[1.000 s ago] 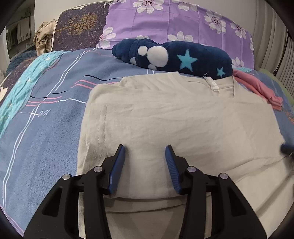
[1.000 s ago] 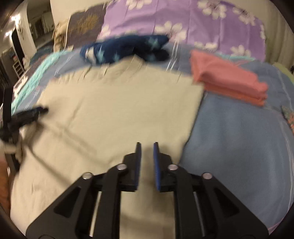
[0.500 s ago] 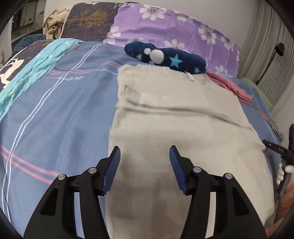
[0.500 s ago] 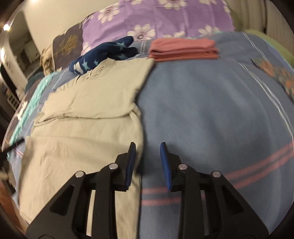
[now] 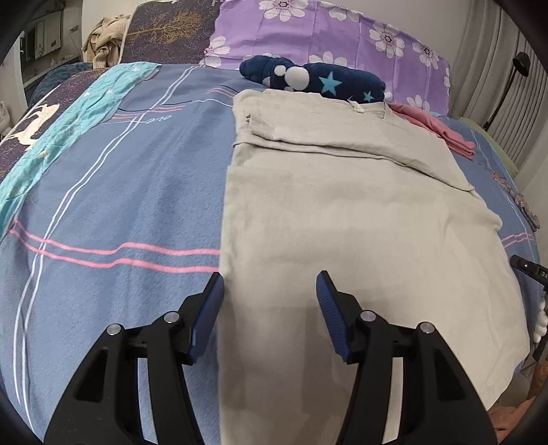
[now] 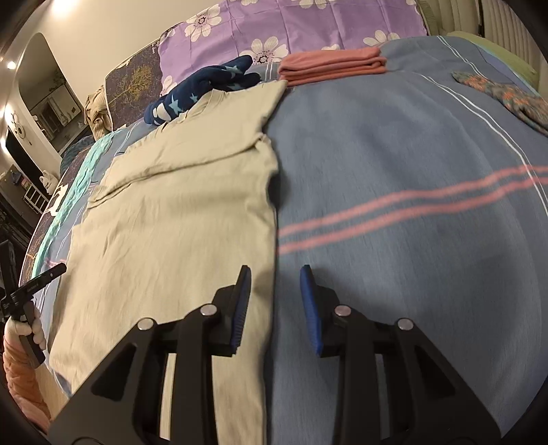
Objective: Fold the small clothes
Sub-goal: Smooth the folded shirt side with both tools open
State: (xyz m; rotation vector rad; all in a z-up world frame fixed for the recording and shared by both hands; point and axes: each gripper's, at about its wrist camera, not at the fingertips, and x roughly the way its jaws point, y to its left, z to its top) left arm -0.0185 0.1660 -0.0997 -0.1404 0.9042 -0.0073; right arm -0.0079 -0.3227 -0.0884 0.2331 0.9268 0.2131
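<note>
Left wrist view, bottom centre: the left gripper (image 5: 270, 297) stands with its blue-padded jaws moderately wide apart and empty, having just been opening; its left finger hangs over the blue bedspread (image 5: 102, 191) and its right finger over the beige T-shirt (image 5: 342, 219), so the jaws straddle the shirt's left edge without pressing on it. Right wrist view, bottom centre: the right gripper (image 6: 274, 291) shows a narrower gap, also empty and just widened, straddling the shirt's right edge (image 6: 171, 222), left finger above cloth, right finger above bedspread (image 6: 411, 239). The T-shirt lies flat on the bed, filling the centre to right of the left view and the centre-left of the right view, with its top part folded down across the body, forming a crosswise crease; a small white neck label (image 5: 356, 106) shows at the far edge, its text too small to read. On the bedspread, in the upper left of the left view, faint printed characters (image 5: 158, 119) appear beside pink and white stripes; they cannot be read with certainty. Beyond the shirt lie a navy star-patterned plush garment (image 5: 315, 80) and, to its right, a folded pink garment (image 6: 332, 65). Farthest stands a purple flowered pillow (image 5: 328, 30).
</note>
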